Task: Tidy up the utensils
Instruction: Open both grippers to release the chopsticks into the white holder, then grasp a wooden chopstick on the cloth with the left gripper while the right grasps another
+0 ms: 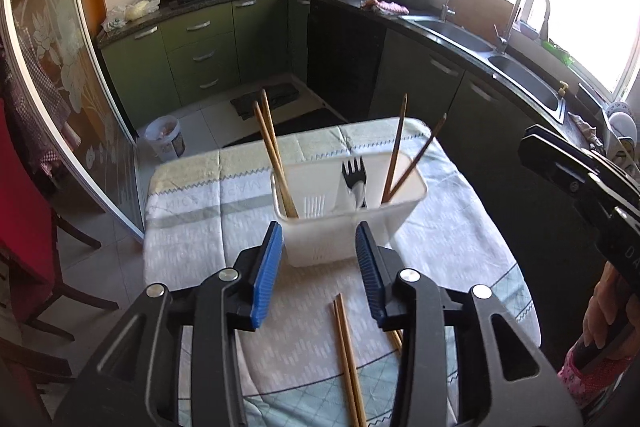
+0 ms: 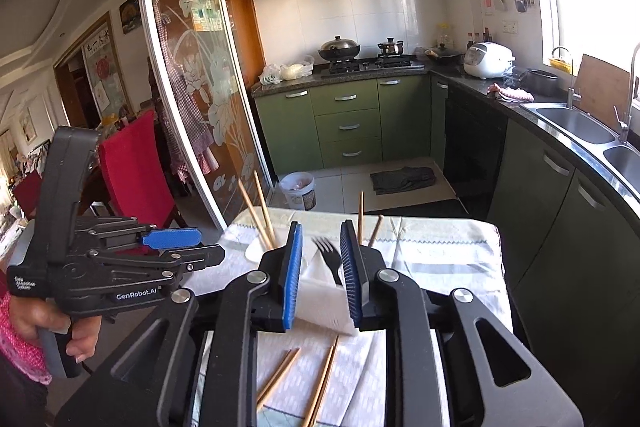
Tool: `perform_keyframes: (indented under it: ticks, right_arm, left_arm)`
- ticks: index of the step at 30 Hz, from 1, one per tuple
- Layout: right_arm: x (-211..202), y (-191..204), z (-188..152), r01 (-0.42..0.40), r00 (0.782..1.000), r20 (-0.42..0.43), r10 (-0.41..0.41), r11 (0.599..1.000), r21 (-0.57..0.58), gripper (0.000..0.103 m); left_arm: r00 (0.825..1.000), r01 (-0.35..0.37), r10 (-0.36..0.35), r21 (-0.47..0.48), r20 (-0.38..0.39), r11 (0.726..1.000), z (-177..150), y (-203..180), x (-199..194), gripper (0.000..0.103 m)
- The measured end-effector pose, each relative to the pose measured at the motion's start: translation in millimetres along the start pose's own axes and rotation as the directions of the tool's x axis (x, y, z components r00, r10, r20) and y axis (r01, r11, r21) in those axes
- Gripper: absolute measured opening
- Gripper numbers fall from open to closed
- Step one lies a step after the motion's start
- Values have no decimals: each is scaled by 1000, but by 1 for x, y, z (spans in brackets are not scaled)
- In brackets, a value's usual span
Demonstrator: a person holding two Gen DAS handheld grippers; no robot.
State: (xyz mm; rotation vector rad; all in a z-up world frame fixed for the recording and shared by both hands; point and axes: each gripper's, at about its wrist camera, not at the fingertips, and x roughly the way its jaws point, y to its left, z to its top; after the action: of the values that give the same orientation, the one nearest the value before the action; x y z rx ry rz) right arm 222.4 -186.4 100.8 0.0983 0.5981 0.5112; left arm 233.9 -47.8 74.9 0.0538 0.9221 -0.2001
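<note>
We hold the left claw [image 1: 319, 259] released over the cloth-covered tabletop [image 1: 200, 227], its blue pads [image 1: 267, 273] spread wide with nothing between them, pointed at the white utensil caddy [image 1: 340, 227] that stands at 12 o'clock just ahead of the fingertips. In the caddy we see two light chopsticks [image 1: 276, 167] leaning toward 11 o'clock in the left compartment, a black fork [image 1: 354, 175] upright in the middle with its tines up, and two darker chopsticks [image 1: 404, 159] leaning toward 1 o'clock on the right. A loose pair of chopsticks [image 1: 348, 359] lies flat on the cloth at 6 o'clock — beneath the left claw, near its right finger. Our right claw [image 2: 322, 275] hovers close above the caddy [image 2: 320, 303] with its pads apart and nothing gripped — the fork [image 2: 330, 255] shows in the gap between them, though we cannot tell whether they touch it
</note>
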Motion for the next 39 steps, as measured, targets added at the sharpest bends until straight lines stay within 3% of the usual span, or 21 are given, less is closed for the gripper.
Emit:
perform_keyframes:
  ticks: [3,7,10,18,20,30,34,36,39]
  right_arm:
    - [-7,-1,-42,5,999,-51,-5,1000,-6,20]
    - [-2,-12,-98,2,989,-145,2,1000,31,20]
    - [6,-25,-128,5,980,-201,10,997,77,20]
    - [11,-50,-163,16,970,-244,22,988,153,22]
    - [9,-51,-165,12,971,-239,27,987,160,26]
    - [12,-50,-158,-2,969,-244,43,986,166,26]
    - [21,-46,-158,-4,964,-262,45,988,157,26]
    - [30,-42,-156,-6,959,-278,46,989,145,26]
    - [53,-39,-155,-8,945,-324,52,991,134,26]
  left_arm:
    - [992,-1,0,-9,-127,1000,-40,2,35,37]
    - [955,36,-45,-34,-292,999,-83,4,84,37]
    - [934,39,-50,-38,-353,999,-102,-2,107,36]
    - [914,20,-22,-8,-405,1000,-116,-13,130,28]
    - [910,15,-13,1,-415,1000,-118,-16,135,25]
    - [894,4,10,30,-448,1000,-125,-33,150,18]
    - [896,-4,19,35,-443,999,-125,-38,153,17]
    - [898,4,7,23,-441,1000,-125,-36,153,7]
    - [903,6,-4,3,-430,1000,-128,-28,148,6]
